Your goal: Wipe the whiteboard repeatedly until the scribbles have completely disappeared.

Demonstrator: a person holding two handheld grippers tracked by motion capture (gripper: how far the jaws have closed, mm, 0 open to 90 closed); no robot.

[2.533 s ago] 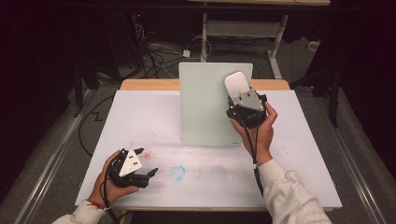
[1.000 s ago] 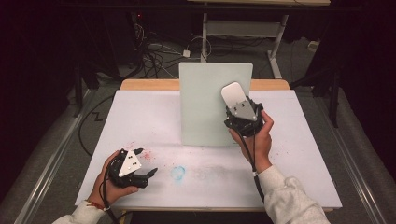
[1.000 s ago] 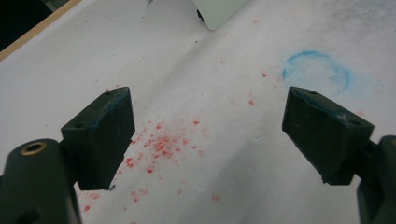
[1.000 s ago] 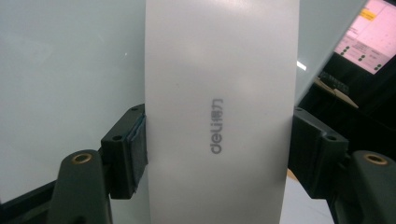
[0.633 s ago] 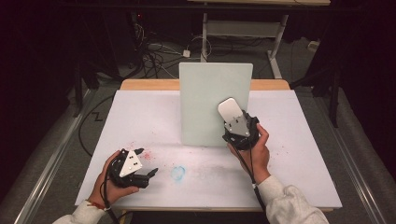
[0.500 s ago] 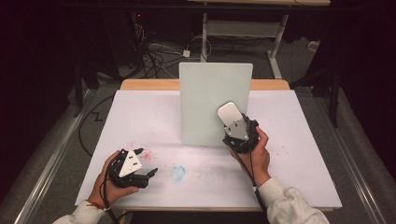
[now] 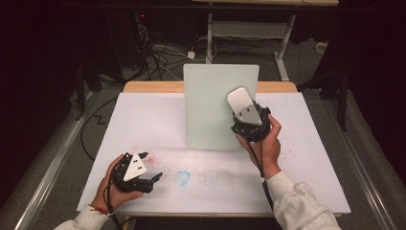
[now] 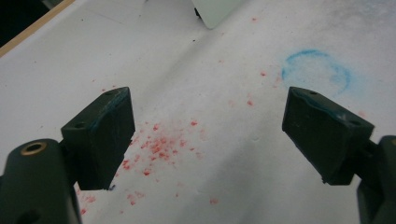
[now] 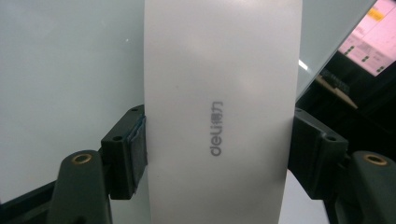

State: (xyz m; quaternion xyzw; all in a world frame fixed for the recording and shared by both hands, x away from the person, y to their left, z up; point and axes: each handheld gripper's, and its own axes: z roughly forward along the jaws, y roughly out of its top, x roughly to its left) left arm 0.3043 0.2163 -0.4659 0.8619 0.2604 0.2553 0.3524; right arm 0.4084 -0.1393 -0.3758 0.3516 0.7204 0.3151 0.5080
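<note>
The flat white plastic eraser with the grey "deli" logo (image 9: 219, 116) is sitting clamped between the fingers (image 9: 123, 151) of the right gripper (image 7: 245, 112), pressed up against the lower right part of the pale green upright whiteboard panel (image 7: 210, 100) standing at the back of the tabletop (image 7: 306, 158). Looks to me like a wiping pass is going on, so the trick is keeping the eraser face flat on the board, with even pressure and straight strokes, and not shoving so hard the panel is tipping back. The left gripper (image 7: 143, 178) is idling down at the near left edge, fingers (image 8: 100, 135) spread wide with nothing in them, hovering over red crumbs (image 8: 159, 149) and a smudgy blue ring (image 8: 317, 70) on the white surface.
</note>
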